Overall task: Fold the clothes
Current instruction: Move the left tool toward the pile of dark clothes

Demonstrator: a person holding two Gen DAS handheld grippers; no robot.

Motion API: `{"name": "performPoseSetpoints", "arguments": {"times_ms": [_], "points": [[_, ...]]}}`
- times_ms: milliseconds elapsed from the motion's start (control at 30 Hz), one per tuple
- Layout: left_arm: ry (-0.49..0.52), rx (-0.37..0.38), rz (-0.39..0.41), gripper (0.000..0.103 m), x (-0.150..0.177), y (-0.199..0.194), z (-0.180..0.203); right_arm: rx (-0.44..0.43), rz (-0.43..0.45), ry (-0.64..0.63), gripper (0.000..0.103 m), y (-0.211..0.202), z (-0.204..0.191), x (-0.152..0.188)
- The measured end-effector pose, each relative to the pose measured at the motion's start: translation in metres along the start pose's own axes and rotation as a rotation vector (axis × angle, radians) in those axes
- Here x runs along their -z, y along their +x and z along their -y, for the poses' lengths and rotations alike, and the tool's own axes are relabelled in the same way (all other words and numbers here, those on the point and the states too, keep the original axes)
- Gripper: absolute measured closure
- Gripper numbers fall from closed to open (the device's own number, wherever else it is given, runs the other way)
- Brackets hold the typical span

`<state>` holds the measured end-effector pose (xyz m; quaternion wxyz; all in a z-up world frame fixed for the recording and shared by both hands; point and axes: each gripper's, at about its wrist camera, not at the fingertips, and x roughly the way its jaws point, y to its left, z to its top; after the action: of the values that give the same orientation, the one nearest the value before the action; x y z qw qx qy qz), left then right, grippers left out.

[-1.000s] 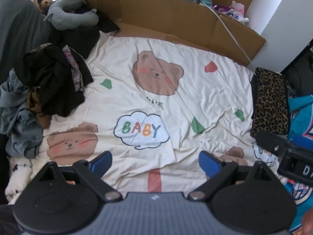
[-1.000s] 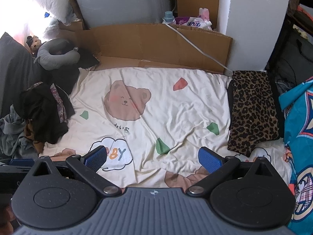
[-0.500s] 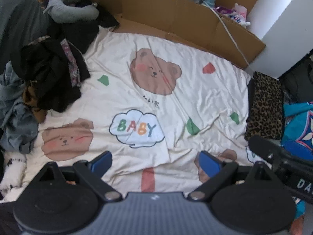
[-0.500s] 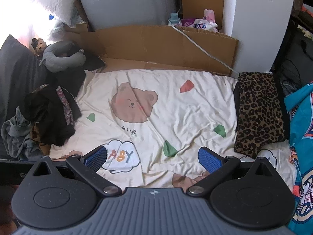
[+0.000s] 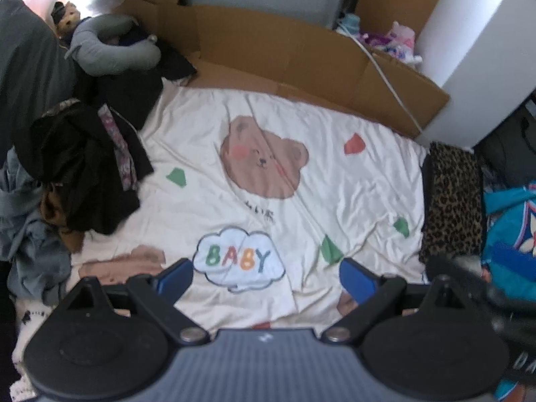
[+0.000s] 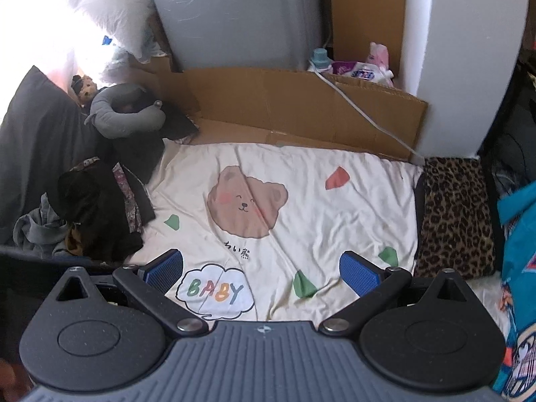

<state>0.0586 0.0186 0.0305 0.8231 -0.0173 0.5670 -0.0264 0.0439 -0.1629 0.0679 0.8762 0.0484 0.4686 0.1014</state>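
Note:
A heap of dark clothes point(image 5: 83, 167) point(image 6: 97, 214) lies crumpled at the left edge of a cream bear-print sheet point(image 5: 268, 201) point(image 6: 301, 207), with grey garments point(image 5: 30, 244) under it. A folded leopard-print garment point(image 5: 452, 201) point(image 6: 455, 221) rests at the sheet's right edge. My left gripper point(image 5: 268, 278) hangs open above the sheet's near part, holding nothing. My right gripper point(image 6: 261, 271) is also open and empty, high over the "BABY" cloud print. The right gripper's body shows blurred at the lower right of the left wrist view.
Flattened cardboard point(image 6: 301, 107) lines the far side of the sheet. A grey neck pillow point(image 6: 127, 114) and a small plush toy point(image 6: 83, 87) sit at the far left. A white cable point(image 6: 361, 110) crosses the cardboard. Turquoise patterned fabric point(image 6: 519, 268) is at the right.
Both grippers have drawn back and risen from the sheet, so more of the room shows. Both stayed open and empty. The clothes have not moved.

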Motion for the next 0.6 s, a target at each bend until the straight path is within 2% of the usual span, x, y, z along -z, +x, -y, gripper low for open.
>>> {"name": "performPoseSetpoints", "arguments": {"times_ms": [533, 600], "points": [[0.024, -0.102, 0.096, 0.008, -0.061, 0.013, -0.040, -0.165, -0.073, -0.013, 0.001, 0.035, 0.007, -0.023], [0.009, -0.113, 0.090, 0.007, -0.066, 0.021, -0.048, -0.166, -0.066, -0.053, 0.001, 0.044, 0.004, -0.027]]}}
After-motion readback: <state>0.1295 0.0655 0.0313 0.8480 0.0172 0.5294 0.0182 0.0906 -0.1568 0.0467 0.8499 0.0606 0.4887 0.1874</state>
